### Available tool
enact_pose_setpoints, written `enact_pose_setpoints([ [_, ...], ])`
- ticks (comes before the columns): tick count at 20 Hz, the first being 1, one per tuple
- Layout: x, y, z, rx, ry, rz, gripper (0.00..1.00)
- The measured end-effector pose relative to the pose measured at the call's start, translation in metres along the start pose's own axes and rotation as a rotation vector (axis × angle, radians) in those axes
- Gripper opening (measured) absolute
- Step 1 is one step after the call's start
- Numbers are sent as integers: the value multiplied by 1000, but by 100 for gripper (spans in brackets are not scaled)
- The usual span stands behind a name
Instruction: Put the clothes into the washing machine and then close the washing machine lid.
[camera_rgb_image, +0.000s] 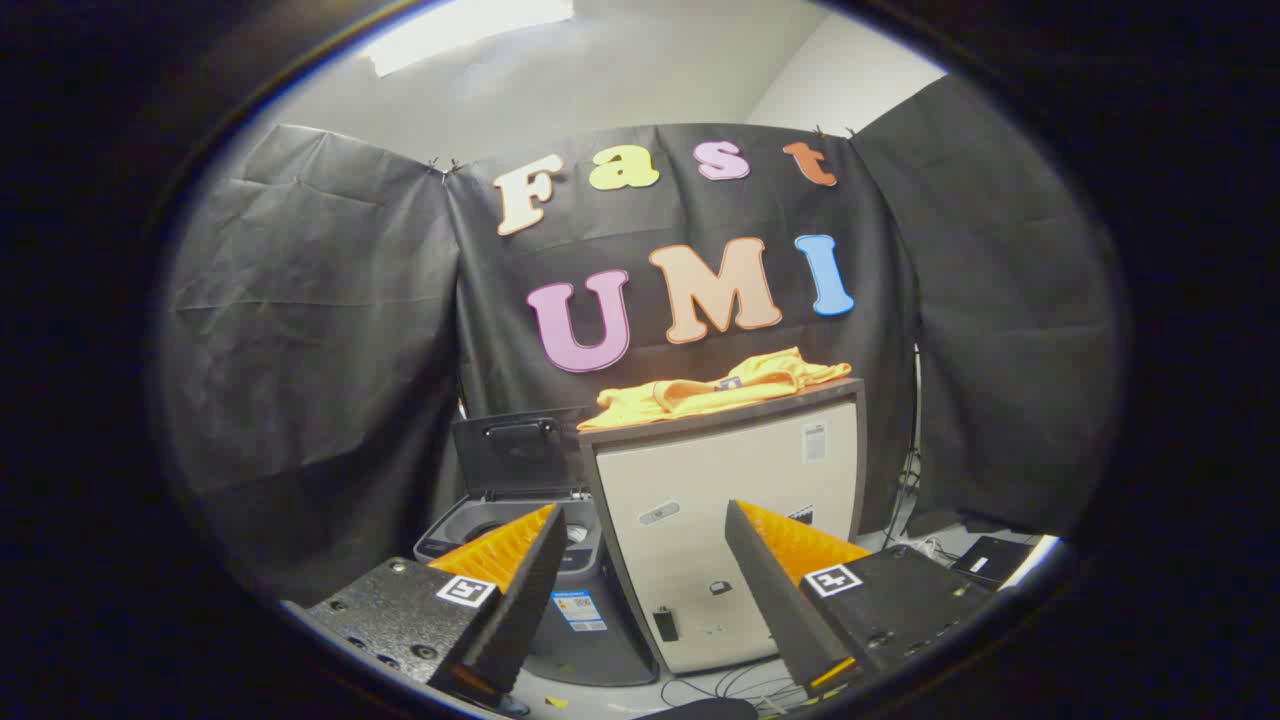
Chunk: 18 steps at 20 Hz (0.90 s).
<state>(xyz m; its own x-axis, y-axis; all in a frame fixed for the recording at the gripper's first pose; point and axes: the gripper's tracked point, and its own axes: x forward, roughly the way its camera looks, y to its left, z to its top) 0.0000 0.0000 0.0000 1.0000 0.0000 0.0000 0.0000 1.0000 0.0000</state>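
Black cloth wall (300, 330) hanging in folds at far left and behind everything. Low against it, a grey top-loading washing machine (590, 620), standing on the floor, drum opening partly hidden behind the left finger. Washing machine lid (512, 450) raised upright, dark, with a handle near its upper edge. Blue-and-white sticker (578, 608) on the machine's front; print too small to read. Just right of the machine and touching or nearly touching it, a taller pale cabinet (730, 520) with a dark top. Small oval badge (658, 514) on the cabinet front, a white label (814, 441) near its upper right corner; neither legible. Yellow-orange clothes (715, 390) lying crumpled on the cabinet top, a small patch on the fabric unreadable, well beyond the fingers and higher than the machine's opening. Hand-held gripper (645, 590) spread wide, nothing between the fingers, cabinet front showing through the gap. Square black-and-white marker tags on both finger bases. Loose cables (735, 685) on the floor below the cabinet. Flat dark device (990, 560) on the floor at far right.
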Motion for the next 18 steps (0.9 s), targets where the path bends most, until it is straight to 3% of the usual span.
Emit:
enact_pose_setpoints([
  [18, 18, 13, 15, 7, -21, 26, 96],
])
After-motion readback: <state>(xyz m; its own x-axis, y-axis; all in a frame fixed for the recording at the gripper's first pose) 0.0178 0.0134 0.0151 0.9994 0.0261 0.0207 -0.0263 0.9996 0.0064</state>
